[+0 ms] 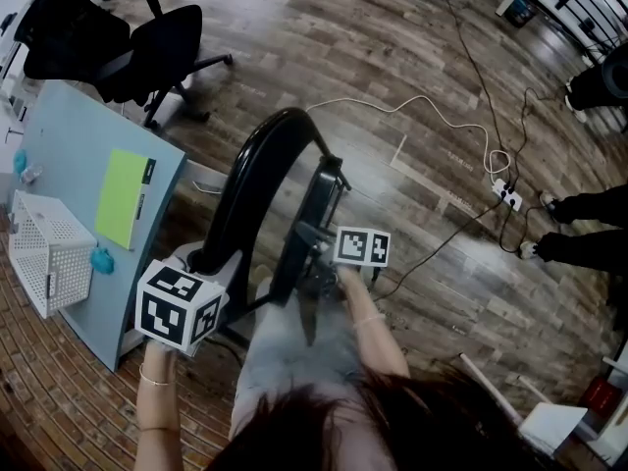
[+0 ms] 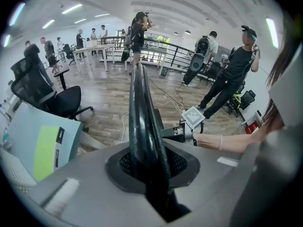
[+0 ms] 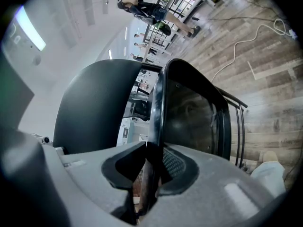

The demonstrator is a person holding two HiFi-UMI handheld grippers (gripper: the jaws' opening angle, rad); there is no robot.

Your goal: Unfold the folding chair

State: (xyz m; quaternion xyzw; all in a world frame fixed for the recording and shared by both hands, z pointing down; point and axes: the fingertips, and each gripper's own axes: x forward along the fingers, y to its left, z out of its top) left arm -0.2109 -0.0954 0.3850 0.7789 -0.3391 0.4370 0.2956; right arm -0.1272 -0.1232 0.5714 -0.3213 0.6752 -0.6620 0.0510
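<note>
both clamped on folding chair (image 1: 257,170): left gripper (image 2: 150,171), right gripper (image 3: 150,171).

I see the folding chair (image 1: 285,126) standing upright on the wood floor (image 1: 412,86), close in front of me. It is glossy black. Its rounded back hoop (image 1: 235,194) and a flat dark panel (image 1: 312,214), probably the seat, stand nearly parallel with only a narrow gap between them, so it is barely opened.

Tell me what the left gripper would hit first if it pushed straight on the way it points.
The folding chair: its black curved edge is clamped in the left gripper's tongs and runs straight ahead. Past it, probably the wooden floor, but depth is unclear.
</note>
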